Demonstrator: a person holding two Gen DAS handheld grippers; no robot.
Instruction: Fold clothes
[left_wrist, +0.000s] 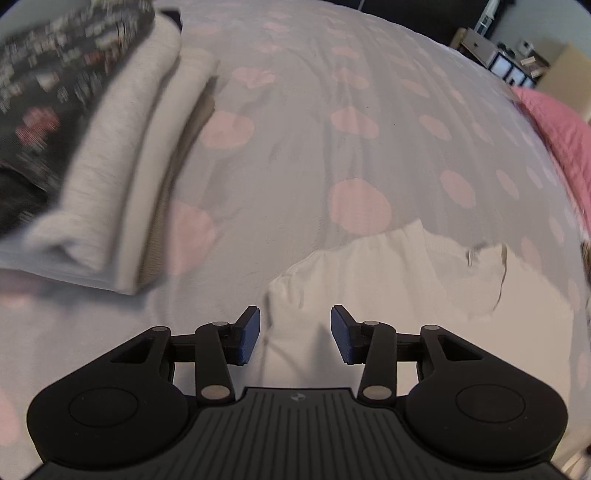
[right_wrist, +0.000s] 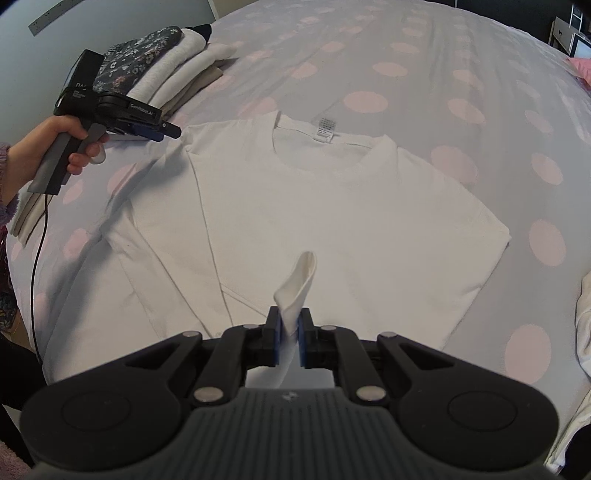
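Observation:
A white T-shirt (right_wrist: 332, 206) lies flat on the bed, collar and label at the far side, its left part folded over. My right gripper (right_wrist: 290, 334) is shut on a pinch of the shirt's near hem, which stands up between the blue pads. My left gripper (left_wrist: 295, 334) is open and empty, hovering over the shirt's left shoulder (left_wrist: 369, 280). It also shows in the right wrist view (right_wrist: 162, 131), held in a hand beside the shirt's far left corner.
A stack of folded clothes (right_wrist: 166, 62), floral dark piece on top, sits at the bed's far left; it is near in the left wrist view (left_wrist: 92, 147). The bedspread (right_wrist: 443, 74) is grey with pink dots. More white cloth (right_wrist: 585, 314) lies at the right edge.

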